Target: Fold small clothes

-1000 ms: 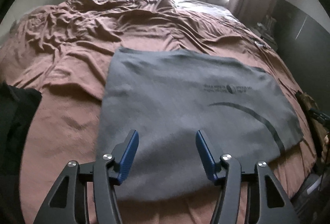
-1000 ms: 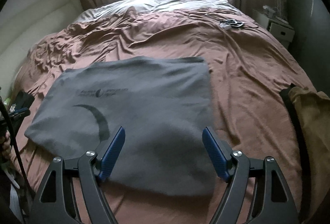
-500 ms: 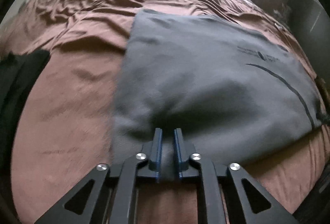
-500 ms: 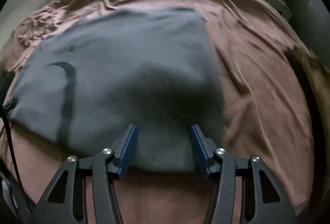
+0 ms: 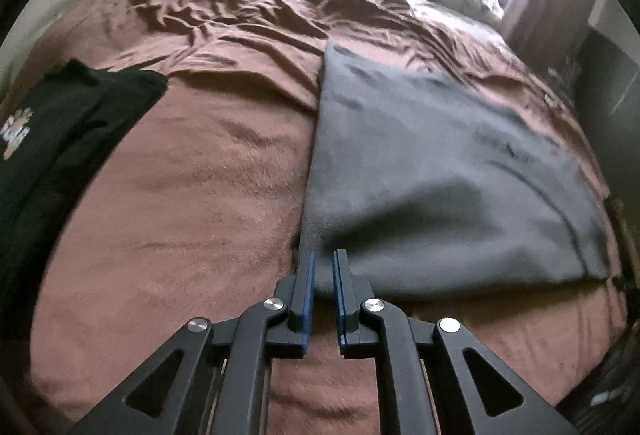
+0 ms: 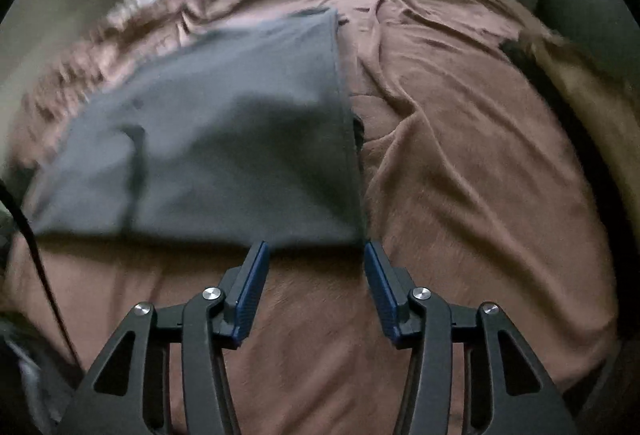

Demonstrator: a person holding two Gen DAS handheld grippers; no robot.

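Item: grey garment (image 5: pixel 440 171), which we are finding lying flat on the brown blanket (image 5: pixel 180 203) of the bed. We are pinching its near left corner in the left gripper (image 5: pixel 322 265), fingers together on the cloth. The right gripper (image 6: pixel 314 255) is closing at the near right corner, fingers apart (cloth edge just between the tips, not yet pressed). A black garment (image 5: pixel 60 139) is lying well apart at left.

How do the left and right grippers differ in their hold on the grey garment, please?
The left gripper has its jaws pinched together on the grey garment's near corner. The right gripper has wide jaws, closing, with tips only at its edge, not gripping. Both point down at the garment's near edge on the brown blanket.
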